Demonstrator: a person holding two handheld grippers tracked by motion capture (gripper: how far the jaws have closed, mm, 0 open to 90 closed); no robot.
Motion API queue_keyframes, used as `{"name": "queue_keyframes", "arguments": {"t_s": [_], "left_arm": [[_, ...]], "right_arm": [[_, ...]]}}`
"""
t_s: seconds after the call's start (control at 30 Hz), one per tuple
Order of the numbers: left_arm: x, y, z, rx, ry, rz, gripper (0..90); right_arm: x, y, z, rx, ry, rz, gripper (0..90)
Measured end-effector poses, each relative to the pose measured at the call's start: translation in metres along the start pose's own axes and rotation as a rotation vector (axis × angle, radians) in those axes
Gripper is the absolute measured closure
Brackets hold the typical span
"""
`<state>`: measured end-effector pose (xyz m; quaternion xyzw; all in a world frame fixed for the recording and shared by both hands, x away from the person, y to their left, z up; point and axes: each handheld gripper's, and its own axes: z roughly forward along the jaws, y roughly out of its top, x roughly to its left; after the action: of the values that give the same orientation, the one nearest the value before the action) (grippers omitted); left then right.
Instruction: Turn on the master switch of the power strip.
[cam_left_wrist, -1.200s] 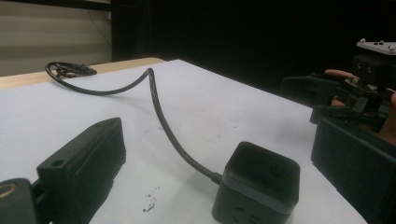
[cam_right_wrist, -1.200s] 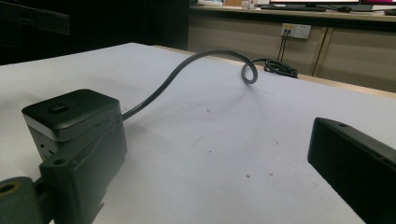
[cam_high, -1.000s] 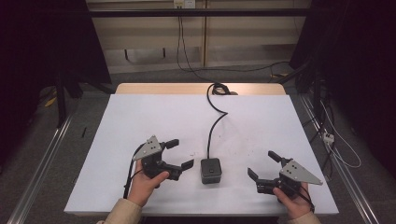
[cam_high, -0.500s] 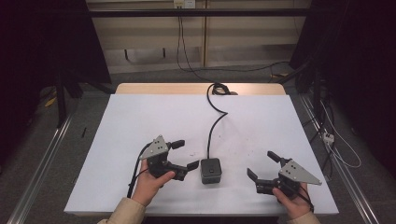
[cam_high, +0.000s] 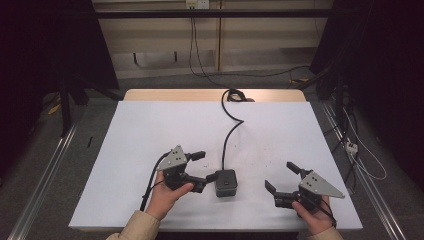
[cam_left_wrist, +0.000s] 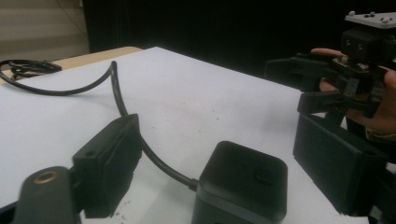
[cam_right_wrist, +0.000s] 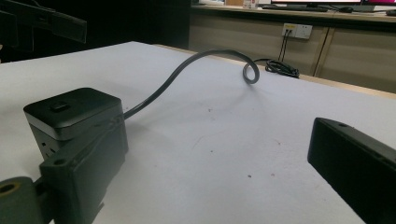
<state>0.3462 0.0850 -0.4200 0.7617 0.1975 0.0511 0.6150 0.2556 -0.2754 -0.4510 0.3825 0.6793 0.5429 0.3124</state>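
High view has the whole layout: a small black power cube (cam_high: 225, 182) sits on the white surface (cam_high: 150, 130) near the front edge, with its black cable (cam_high: 229, 135) snaking away to a coil at the far edge. The left tongs (cam_high: 202, 170) are right up against the cube's left side, one finger (cam_high: 197, 155) above and one (cam_high: 200, 183) low, nearly touching the cube; the right tongs (cam_high: 285, 176) sit well off to the right, spread wide with nothing in them. Left gripper view gets in close and shows what the top-down shot can't: the cube (cam_left_wrist: 243, 184) sits between the two fingers with daylight on both sides, so the left tongs have just been closing in but aren't pinching it yet. It also catches a button on the cube's top. Right gripper view shows the cube (cam_right_wrist: 72, 116) from the other side, with sockets on its side face and the cable (cam_right_wrist: 187, 74) curling off behind.
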Motion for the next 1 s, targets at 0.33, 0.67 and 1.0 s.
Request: {"name": "queue_keyframes", "arguments": {"t_s": [0.33,0.67,1.0], "left_arm": [[-0.003,0.002,0.007,0.020,-0.034,0.005,28.1],[-0.004,0.002,0.012,0.046,-0.067,0.000,45.2],[-0.005,0.003,0.017,0.061,-0.076,-0.009,55.6]], "right_arm": [[0.000,0.000,0.000,0.000,0.002,-0.001,3.4],[0.000,0.000,-0.001,0.000,-0.001,-0.002,3.4],[0.000,0.000,-0.001,-0.001,-0.001,-0.003,3.4]]}}
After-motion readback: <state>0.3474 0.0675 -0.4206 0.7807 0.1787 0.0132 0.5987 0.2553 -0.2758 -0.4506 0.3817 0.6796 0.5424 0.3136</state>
